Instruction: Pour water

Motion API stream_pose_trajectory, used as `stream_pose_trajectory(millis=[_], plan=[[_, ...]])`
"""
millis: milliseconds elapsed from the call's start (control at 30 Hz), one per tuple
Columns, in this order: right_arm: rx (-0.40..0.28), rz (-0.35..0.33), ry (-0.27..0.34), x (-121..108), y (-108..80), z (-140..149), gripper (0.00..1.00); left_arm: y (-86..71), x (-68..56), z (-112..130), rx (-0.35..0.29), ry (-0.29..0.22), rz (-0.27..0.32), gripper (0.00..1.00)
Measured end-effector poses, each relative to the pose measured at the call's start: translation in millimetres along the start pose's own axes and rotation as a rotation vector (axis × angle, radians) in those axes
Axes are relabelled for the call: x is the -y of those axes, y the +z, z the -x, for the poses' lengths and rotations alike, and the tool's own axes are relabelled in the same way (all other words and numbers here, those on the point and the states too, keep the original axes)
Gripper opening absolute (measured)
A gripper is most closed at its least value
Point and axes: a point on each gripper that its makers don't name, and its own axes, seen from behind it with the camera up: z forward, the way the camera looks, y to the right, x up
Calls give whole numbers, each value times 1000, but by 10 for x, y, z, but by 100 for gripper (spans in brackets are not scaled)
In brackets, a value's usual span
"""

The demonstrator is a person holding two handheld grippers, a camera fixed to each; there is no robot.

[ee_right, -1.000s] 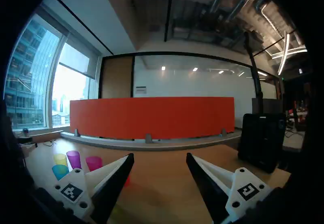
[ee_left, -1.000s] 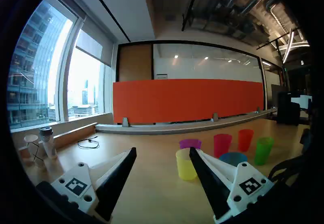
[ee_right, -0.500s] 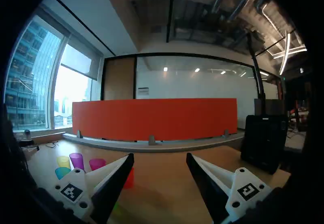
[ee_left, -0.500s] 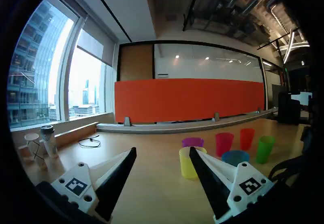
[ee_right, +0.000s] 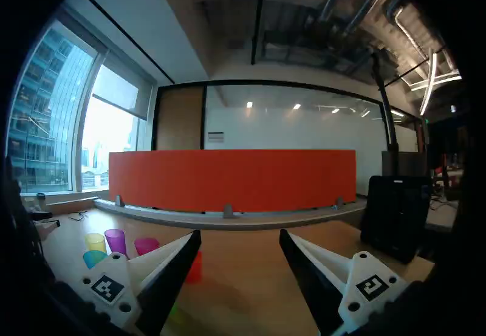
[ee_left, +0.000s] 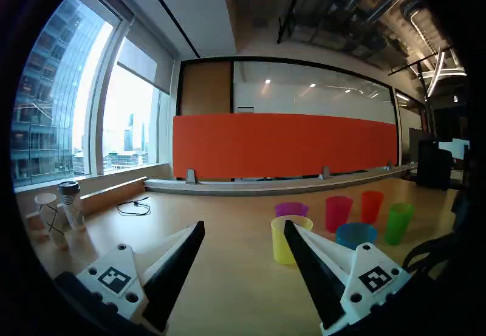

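Between the fingers of your left gripper (ee_left: 243,225) nothing is being gripped: you are holding its jaws spread wide above the wooden table (ee_left: 231,287). In the left gripper view its right finger is overlapping the yellow cup (ee_left: 284,239), and it is unclear whether the two are touching. Just beyond, the purple cup (ee_left: 291,208), pink cup (ee_left: 338,212), red cup (ee_left: 371,205), blue cup (ee_left: 355,234) and green cup (ee_left: 399,222) are standing upright, clustered close together; their contents are not showing. Your right gripper (ee_right: 239,234) is hanging over the table with its jaws equally wide and empty, and the cups are sitting off to its left, the red one peeking from behind its left finger. Farther back, an orange partition (ee_left: 285,144) is running across the desk
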Motion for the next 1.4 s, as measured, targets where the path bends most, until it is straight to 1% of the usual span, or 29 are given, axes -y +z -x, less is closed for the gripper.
stream_pose_trajectory(millis=[467,767,900,1200,1400], plan=[[-11,10,-3,-62,-46,-10,100,11,-13,-1,2,1,5,97],[-26,-10,-11,-72,-91,3,100,9,-6,3,2,1,5,97],[-31,-14,-16,-101,-85,35,100,12,-14,2,2,1,5,97],[-49,-14,23,-146,-64,55,100,8,-13,-1,2,1,5,97],[-49,-5,10,-148,-15,123,100,9,-15,-1,2,1,5,97]])
